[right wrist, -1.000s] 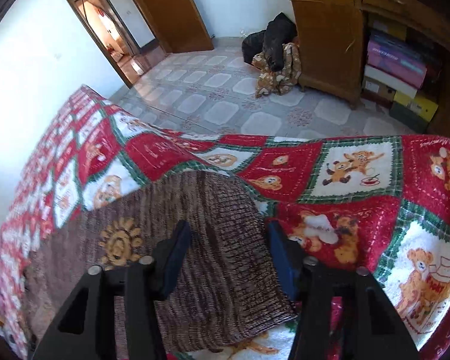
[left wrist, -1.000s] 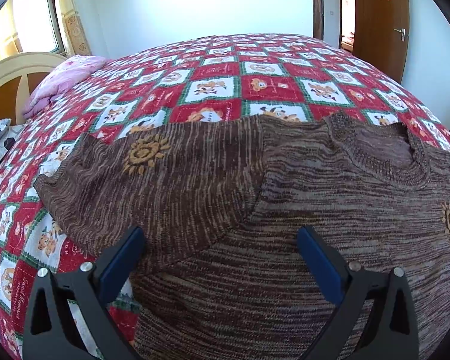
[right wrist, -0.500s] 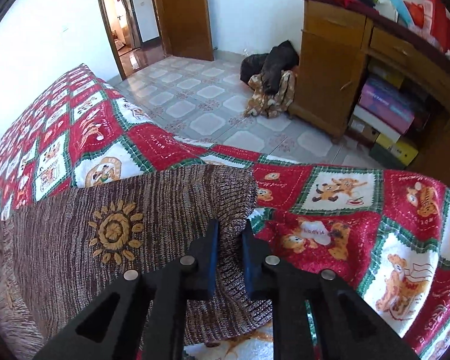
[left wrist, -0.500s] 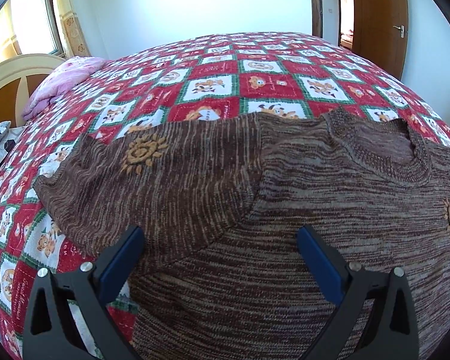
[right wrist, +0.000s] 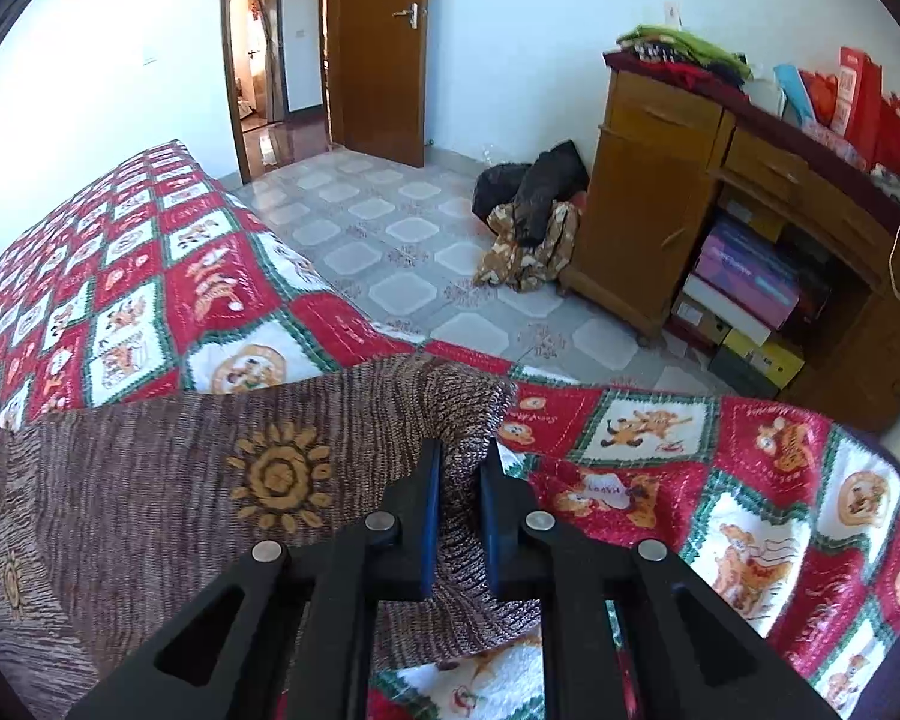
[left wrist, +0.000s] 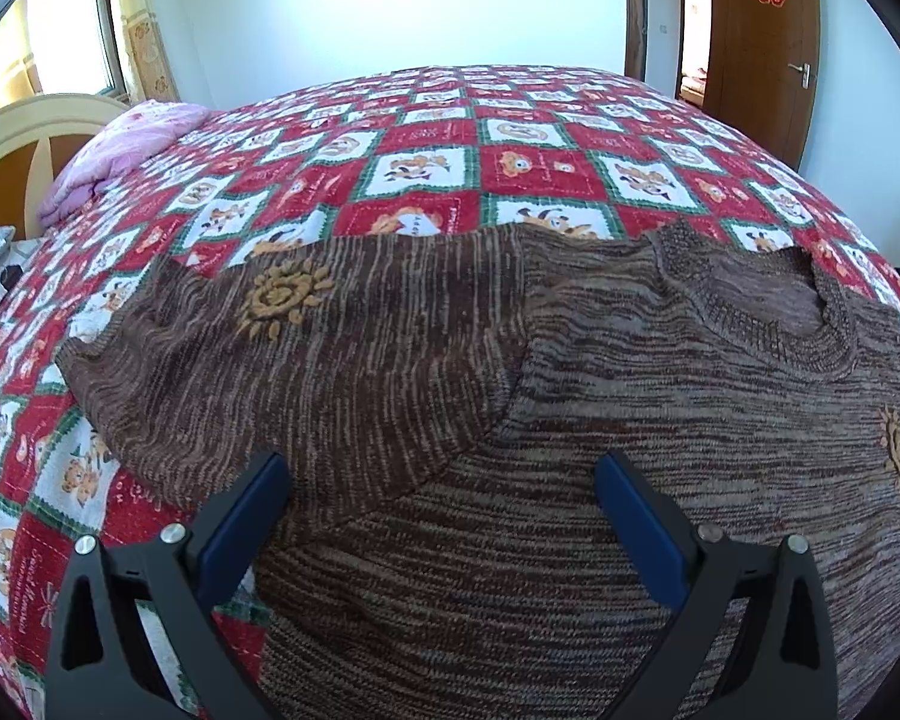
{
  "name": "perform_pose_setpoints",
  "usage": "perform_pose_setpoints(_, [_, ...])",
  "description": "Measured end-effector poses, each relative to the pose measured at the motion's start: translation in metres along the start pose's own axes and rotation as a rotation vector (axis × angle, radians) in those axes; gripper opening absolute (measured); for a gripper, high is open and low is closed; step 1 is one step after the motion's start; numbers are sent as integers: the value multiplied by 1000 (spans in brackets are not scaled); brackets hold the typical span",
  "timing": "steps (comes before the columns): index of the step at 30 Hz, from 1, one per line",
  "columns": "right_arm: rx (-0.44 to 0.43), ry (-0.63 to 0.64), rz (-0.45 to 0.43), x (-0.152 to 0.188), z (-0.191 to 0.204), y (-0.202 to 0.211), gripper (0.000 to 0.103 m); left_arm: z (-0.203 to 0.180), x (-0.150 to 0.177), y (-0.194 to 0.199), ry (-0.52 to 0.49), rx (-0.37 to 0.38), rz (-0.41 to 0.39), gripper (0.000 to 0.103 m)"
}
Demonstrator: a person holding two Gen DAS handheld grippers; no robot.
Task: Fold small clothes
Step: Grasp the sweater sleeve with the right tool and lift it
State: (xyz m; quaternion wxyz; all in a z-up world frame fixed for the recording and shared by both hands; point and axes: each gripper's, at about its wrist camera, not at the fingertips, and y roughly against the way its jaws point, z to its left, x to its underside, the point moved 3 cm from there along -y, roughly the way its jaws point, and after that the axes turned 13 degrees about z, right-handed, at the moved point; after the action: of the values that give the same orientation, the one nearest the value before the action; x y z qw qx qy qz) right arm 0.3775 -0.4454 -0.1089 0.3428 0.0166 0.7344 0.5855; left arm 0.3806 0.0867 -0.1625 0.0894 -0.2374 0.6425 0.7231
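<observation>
A brown knitted sweater (left wrist: 570, 450) with orange sun motifs lies spread on the red patchwork bedspread (left wrist: 426, 168), neck opening toward the right. One sleeve (left wrist: 282, 348) stretches out to the left. My left gripper (left wrist: 441, 480) hovers open over the armpit seam, its blue pads wide apart with nothing pinched. In the right wrist view the other sleeve (right wrist: 210, 468) runs to its ribbed cuff (right wrist: 468, 414). My right gripper (right wrist: 459, 459) is shut on that cuff, which bunches up between the pads and is lifted off the bedspread (right wrist: 660, 480).
A pink pillow (left wrist: 126, 150) and a headboard (left wrist: 24, 144) sit at the bed's far left. Beyond the bed edge are tiled floor (right wrist: 402, 240), a heap of clothes (right wrist: 528, 222), a wooden cabinet (right wrist: 678, 198) with boxes, and an open door (right wrist: 378, 48).
My right gripper closed on the sleeve cuff, then rose and rolled, pulling the cuff up. The left gripper stayed open in the same place.
</observation>
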Motion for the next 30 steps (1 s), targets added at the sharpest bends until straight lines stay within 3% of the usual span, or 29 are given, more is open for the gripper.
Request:
perform_pose_setpoints(13, [1,169,-130,8,80,81,8,4,1,-1,20,33,-1,103])
perform_pose_setpoints(20, [-147,284,-113,22,144,106,4,5,2,-1,29,52,-3,103])
perform_pose_setpoints(24, [-237,199,-104,12,116,107,5,7,2,-1,35,64,-4,103])
perform_pose_setpoints(26, [-244,131,-50,1,83,86,15,8,2,-1,36,68,-4,103])
perform_pose_setpoints(28, [-237,52,15,-6,46,61,75,7,2,-1,36,68,-4,103])
perform_pose_setpoints(29, [-226,11,30,-5,28,49,81,8,2,-1,36,68,-4,103])
perform_pose_setpoints(30, [-214,-24,45,-3,12,39,82,8,2,-1,36,67,-4,103])
